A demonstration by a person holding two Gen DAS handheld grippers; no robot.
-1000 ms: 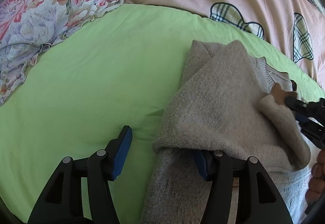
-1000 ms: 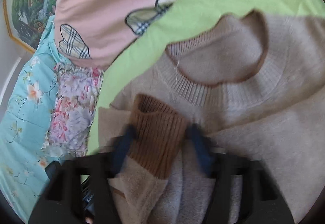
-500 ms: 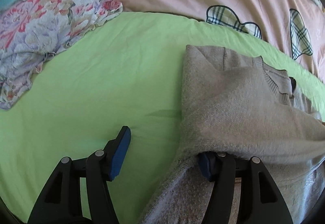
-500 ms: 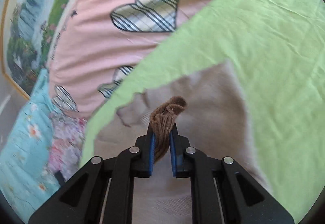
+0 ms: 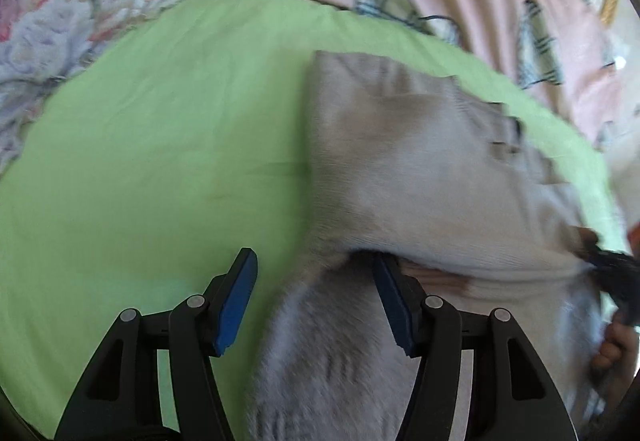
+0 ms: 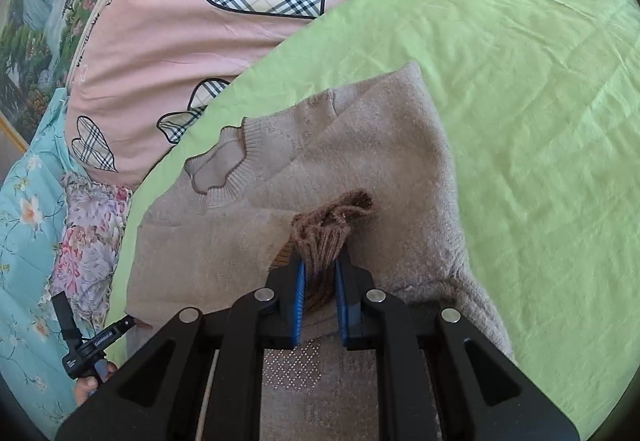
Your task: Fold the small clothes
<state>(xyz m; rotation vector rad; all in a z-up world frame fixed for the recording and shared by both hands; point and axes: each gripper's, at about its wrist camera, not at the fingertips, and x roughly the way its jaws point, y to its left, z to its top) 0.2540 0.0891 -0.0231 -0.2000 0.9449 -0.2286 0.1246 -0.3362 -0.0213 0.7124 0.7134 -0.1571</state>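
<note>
A beige knit sweater [image 6: 380, 161] lies on the green sheet [image 6: 520, 81], neckline toward the pink quilt. My right gripper [image 6: 320, 261] is shut on the sleeve's brown ribbed cuff [image 6: 332, 217], which bunches up between the blue pads; the jaws are opening slightly. The sleeve is stretched across the sweater's body. In the left wrist view my left gripper [image 5: 314, 259] stands open at the sweater's [image 5: 420, 169] left edge. Its right finger [image 5: 392, 297] is tucked under the folded sleeve and its left finger [image 5: 236, 297] is over bare sheet. The right gripper [image 5: 612, 269] shows blurred at the far right.
A pink quilt with plaid hearts [image 6: 200, 41] borders the sheet at the back. Floral fabric [image 5: 60, 21] lies at the back left, beside a turquoise flowered cloth [image 6: 24, 241]. A hand [image 5: 616, 345] shows at the right edge. Bare green sheet [image 5: 140, 161] spreads left of the sweater.
My right gripper shut on the brown cuff and drew the sleeve across the sweater toward the right. The left gripper stayed open at the sweater's left edge, tilting a little.
</note>
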